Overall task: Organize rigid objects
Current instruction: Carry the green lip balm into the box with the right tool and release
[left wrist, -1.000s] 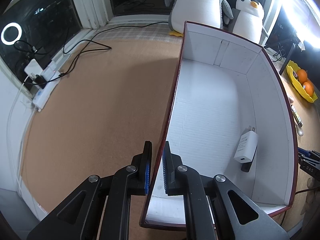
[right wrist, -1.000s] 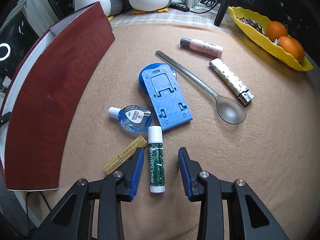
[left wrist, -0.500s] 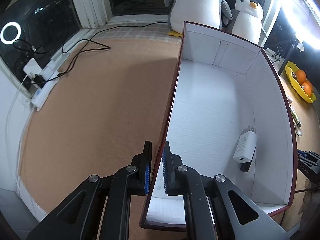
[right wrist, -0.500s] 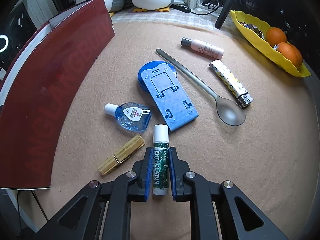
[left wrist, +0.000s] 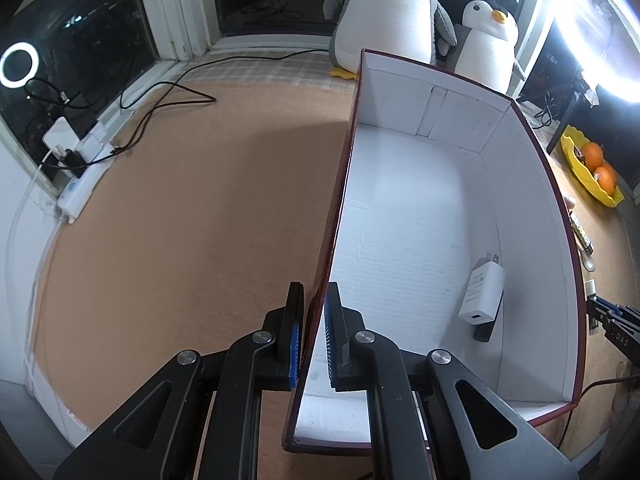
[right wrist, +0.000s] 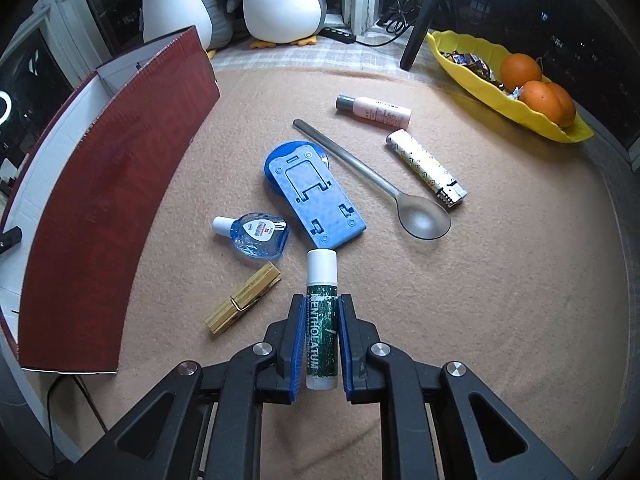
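Observation:
My right gripper (right wrist: 320, 312) is shut on a green lip balm stick (right wrist: 321, 320) with a white cap and holds it above the tan mat. On the mat lie a blue phone stand (right wrist: 316, 196), an eye-drop bottle (right wrist: 256, 234), a wooden clothespin (right wrist: 242, 298), a metal spoon (right wrist: 380, 184), a lighter (right wrist: 426, 170) and a pink bottle (right wrist: 376, 111). My left gripper (left wrist: 314, 312) is shut on the left wall of the red box (left wrist: 340, 208), white inside. A white charger (left wrist: 482, 294) lies in the box.
The red box (right wrist: 100, 208) stands left of the loose items. A yellow tray (right wrist: 496, 92) with oranges sits at the back right. Plush penguins (right wrist: 280, 0) stand behind. A power strip and cables (left wrist: 80, 160) lie at the table's left edge.
My right gripper closed on the lip balm stick and lifted it off the mat. My left gripper kept its hold on the box wall.

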`<state>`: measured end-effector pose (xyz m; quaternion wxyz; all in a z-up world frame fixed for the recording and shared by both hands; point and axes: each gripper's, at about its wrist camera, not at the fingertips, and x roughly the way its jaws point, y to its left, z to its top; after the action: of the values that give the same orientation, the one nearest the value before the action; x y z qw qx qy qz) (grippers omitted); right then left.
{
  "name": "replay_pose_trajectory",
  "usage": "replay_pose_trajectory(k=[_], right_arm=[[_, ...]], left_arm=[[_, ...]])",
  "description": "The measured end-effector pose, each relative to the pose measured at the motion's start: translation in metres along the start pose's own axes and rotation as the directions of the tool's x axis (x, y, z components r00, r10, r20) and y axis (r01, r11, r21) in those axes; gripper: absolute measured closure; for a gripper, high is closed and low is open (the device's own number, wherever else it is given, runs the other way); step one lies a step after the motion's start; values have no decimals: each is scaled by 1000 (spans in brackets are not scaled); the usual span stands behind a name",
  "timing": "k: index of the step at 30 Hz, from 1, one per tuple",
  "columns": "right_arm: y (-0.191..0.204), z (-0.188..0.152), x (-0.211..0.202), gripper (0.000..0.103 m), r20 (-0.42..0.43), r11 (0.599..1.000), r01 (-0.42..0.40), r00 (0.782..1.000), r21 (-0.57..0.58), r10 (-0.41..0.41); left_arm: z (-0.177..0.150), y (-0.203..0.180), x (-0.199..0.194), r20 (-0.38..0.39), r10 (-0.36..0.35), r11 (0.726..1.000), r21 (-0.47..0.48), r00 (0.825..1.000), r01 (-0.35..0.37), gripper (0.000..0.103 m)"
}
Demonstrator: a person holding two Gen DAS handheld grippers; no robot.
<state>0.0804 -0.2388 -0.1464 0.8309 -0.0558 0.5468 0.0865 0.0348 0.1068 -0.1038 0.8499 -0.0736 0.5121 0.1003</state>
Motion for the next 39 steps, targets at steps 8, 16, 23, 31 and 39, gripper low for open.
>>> replay_pose_trajectory(k=[8,16,23,31,39], right_arm=[[13,4,-26,89,56,1000,-10,998,-10,11],[33,9,-52,89,115,998,-45,992,-39,50],[65,17,-79,89,170,989,-104,978,-107,121],[115,26,-94,89,178,961,-182,959,-210,220],[167,24,-83,89,124,925,-248,948,-289,293]], left_arm=[[-4,2,-8,18,-16,1000,0,1000,16,96],[-7,4,-13,33,-19,1000,-4,999,19,96],[-9,6,-16,44,-20,1000,-5,999,20,96],[-12,8,-18,53,-27,999,-17,998,28,97],[-12,9,-18,53,-30,999,-19,998,31,97]])
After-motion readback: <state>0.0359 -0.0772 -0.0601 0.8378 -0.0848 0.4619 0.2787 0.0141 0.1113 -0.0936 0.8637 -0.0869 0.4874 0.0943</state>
